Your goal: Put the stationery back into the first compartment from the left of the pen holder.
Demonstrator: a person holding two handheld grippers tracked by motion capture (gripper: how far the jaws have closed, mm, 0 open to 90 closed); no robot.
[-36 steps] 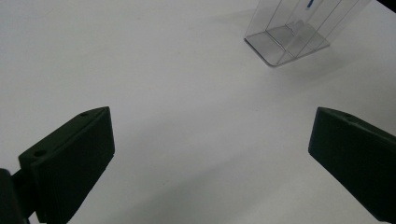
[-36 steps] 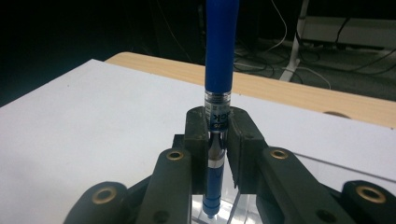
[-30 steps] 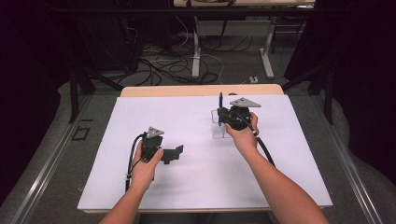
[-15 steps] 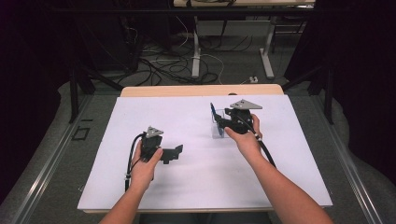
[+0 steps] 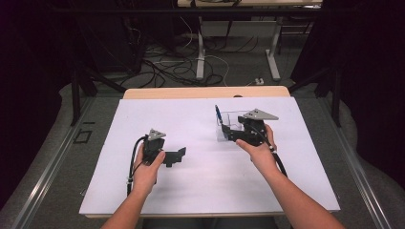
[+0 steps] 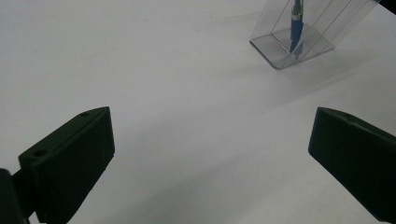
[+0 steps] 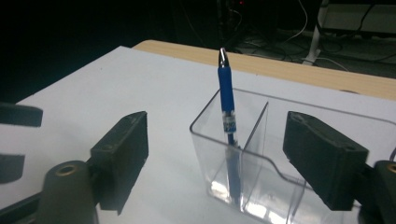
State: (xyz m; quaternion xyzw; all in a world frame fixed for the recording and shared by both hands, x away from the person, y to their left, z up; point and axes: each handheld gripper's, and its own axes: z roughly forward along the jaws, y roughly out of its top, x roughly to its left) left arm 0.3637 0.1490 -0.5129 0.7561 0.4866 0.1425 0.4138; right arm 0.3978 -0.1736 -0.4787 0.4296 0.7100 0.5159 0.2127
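A clear plastic holder point(image 7: 261, 154) with two compartments stands on the white table sheet point(image 5: 200, 191). A blue pen point(image 7: 227, 100) stands in its left compartment, silver tip up, leaning slightly. My right gripper point(image 7: 215, 128) is open, with its jaws on either side of the holder's near end and nothing clamped between them. In the high view the right gripper point(image 5: 228, 133) points left at the holder point(image 5: 229, 125), with the pen point(image 5: 218, 114) sticking out above. My left gripper point(image 5: 180, 155) rests open on the sheet at centre left. From the left gripper point(image 6: 210, 126), the holder point(image 6: 308, 44) and pen point(image 6: 296, 32) stand farther off.
The white sheet covers most of the wooden table point(image 5: 205, 92), whose far edge shows bare. Cables point(image 5: 162, 67) and desk legs lie on the floor beyond. Dark curtains stand at both sides.
The pen went from upright above the right gripper to tilted, and now stands in the holder. The right gripper has drawn back a little. The left gripper has stayed put.
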